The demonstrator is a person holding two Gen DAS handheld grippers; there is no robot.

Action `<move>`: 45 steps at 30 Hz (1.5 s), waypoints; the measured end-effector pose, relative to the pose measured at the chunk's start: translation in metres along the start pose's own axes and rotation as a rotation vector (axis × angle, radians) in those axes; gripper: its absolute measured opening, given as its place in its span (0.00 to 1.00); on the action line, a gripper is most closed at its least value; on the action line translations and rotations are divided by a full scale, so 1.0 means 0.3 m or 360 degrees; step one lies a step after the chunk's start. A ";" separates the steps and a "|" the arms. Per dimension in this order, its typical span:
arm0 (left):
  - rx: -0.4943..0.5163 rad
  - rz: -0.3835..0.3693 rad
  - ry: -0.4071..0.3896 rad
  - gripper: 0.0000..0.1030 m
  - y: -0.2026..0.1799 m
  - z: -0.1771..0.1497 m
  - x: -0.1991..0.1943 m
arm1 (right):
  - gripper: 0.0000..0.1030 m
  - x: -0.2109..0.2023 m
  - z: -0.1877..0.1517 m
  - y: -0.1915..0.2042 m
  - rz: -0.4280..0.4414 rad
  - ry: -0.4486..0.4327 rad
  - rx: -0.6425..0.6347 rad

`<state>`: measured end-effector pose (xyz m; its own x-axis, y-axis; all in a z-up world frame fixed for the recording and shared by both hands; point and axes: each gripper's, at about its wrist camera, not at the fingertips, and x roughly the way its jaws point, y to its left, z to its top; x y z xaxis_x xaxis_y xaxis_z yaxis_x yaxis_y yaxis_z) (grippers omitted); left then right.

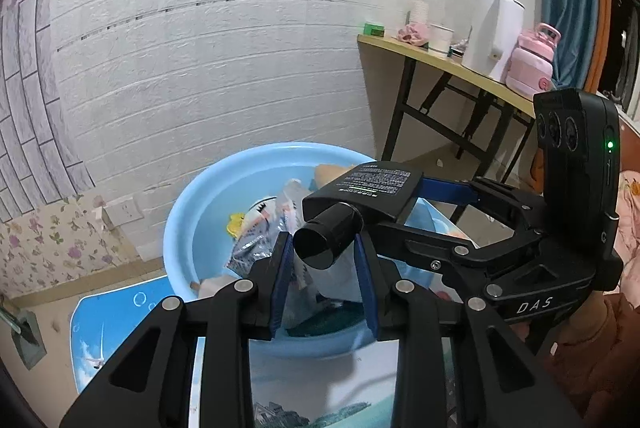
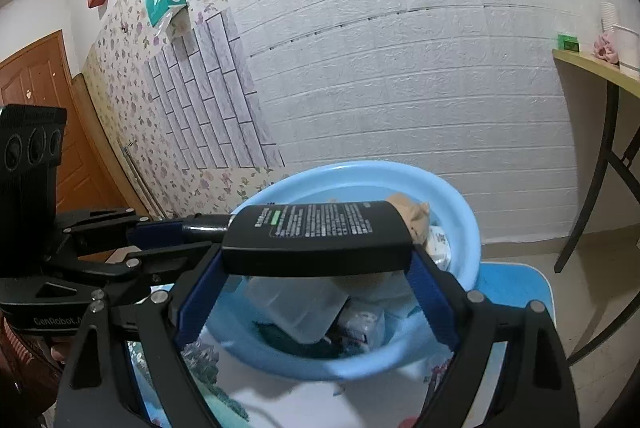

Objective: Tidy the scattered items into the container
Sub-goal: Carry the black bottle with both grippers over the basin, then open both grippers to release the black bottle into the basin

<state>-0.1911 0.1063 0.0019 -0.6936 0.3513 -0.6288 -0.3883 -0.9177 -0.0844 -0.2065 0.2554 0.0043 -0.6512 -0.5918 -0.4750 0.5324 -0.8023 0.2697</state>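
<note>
A flat black bottle (image 1: pixel 372 193) with white print and a round black cap (image 1: pixel 326 237) hangs over the light blue basin (image 1: pixel 188 224). My right gripper (image 2: pixel 316 260) is shut on the black bottle's body (image 2: pixel 320 232), one blue pad on each side. My left gripper (image 1: pixel 322 248) has its blue pads at either side of the cap; a narrow gap shows at each pad. The basin (image 2: pixel 464 220) holds several items: snack packets (image 1: pixel 260 228), a clear plastic box (image 2: pixel 296 304), a tan soft toy (image 2: pixel 412 216).
The basin stands on a printed blue mat (image 1: pixel 116 312) close to a white brick-pattern wall (image 1: pixel 208 60). At the right a folding table (image 1: pixel 440 62) carries a white kettle (image 1: pixel 496 32) and a pink jug (image 1: pixel 532 58). A brown door (image 2: pixel 36 88) is at the left.
</note>
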 end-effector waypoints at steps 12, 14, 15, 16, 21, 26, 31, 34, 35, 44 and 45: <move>-0.0042 0.0057 -0.0035 0.34 0.082 0.032 0.024 | 0.86 0.085 0.075 -0.002 0.0021 0.0012 -0.0046; -0.0036 0.0091 -0.0025 0.34 0.097 0.034 0.040 | 0.86 0.107 0.083 -0.004 0.0023 0.0022 -0.0040; -0.0035 0.0097 -0.0020 0.34 0.101 0.032 0.046 | 0.86 0.119 0.086 -0.006 0.0017 0.0029 -0.0039; -0.0039 0.0098 -0.0009 0.34 0.109 0.029 0.054 | 0.86 0.132 0.085 -0.006 0.0009 0.0043 -0.0040; -0.0088 0.0078 0.0037 0.36 0.139 -0.006 0.085 | 0.87 0.184 0.065 -0.013 -0.0006 0.0134 -0.0033; -0.0106 0.0115 0.0054 0.49 0.140 -0.032 0.083 | 0.87 0.177 0.046 0.005 -0.0036 0.0147 -0.0070; -0.0194 0.0236 0.0028 0.77 0.152 -0.059 0.046 | 0.87 0.162 0.029 -0.006 -0.0048 0.0199 0.0038; -0.0212 0.0298 -0.0006 0.80 0.136 -0.077 0.010 | 0.87 0.139 0.006 -0.010 -0.0074 0.0195 0.0138; -0.0209 0.0315 -0.0015 0.81 0.128 -0.084 0.000 | 0.87 0.130 -0.001 -0.008 -0.0086 0.0192 0.0154; -0.0126 0.0448 -0.0046 0.91 0.048 -0.158 -0.140 | 0.87 0.006 -0.027 0.032 -0.0264 0.0210 0.0219; -0.0134 0.0458 -0.0062 0.93 0.042 -0.166 -0.166 | 0.87 -0.009 -0.026 0.043 -0.0275 0.0212 0.0219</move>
<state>-0.1313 0.0679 -0.0064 -0.7913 0.0798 -0.6063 -0.1217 -0.9922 0.0283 -0.1937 0.2472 0.0026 -0.6442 -0.4369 -0.6278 0.3350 -0.8990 0.2819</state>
